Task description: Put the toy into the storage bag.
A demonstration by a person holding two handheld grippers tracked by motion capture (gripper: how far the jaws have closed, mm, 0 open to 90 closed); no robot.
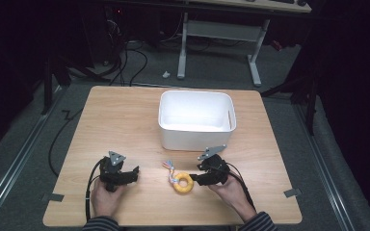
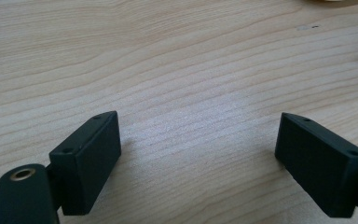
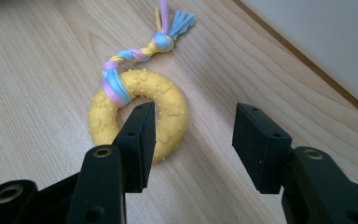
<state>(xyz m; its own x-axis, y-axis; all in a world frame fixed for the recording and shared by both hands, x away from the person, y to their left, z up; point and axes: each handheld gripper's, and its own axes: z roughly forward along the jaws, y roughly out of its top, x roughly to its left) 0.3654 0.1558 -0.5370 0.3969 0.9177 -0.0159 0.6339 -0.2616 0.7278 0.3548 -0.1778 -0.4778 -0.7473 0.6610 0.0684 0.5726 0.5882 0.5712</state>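
A yellow rubber ring toy [image 1: 183,183] with a braided pastel rope tail [image 1: 168,167] lies flat on the wooden table [image 1: 125,125], in front of a white bin [image 1: 196,119]. My right gripper [image 1: 198,181] is open right beside the ring's right side. In the right gripper view the ring [image 3: 168,109] lies just past the left jaw, part of it behind that jaw, and the rope tail [image 3: 163,39] runs away from me; the gripper [image 3: 193,135] holds nothing. My left gripper [image 1: 134,174] rests open on the table at the left, over bare wood [image 2: 191,93].
The white bin stands empty at the table's middle back, its wall [image 3: 326,42] close on the right in the right gripper view. A person's hands hold both grippers near the front edge. Cables trail toward the person. Floor rails and a desk frame lie beyond the table.
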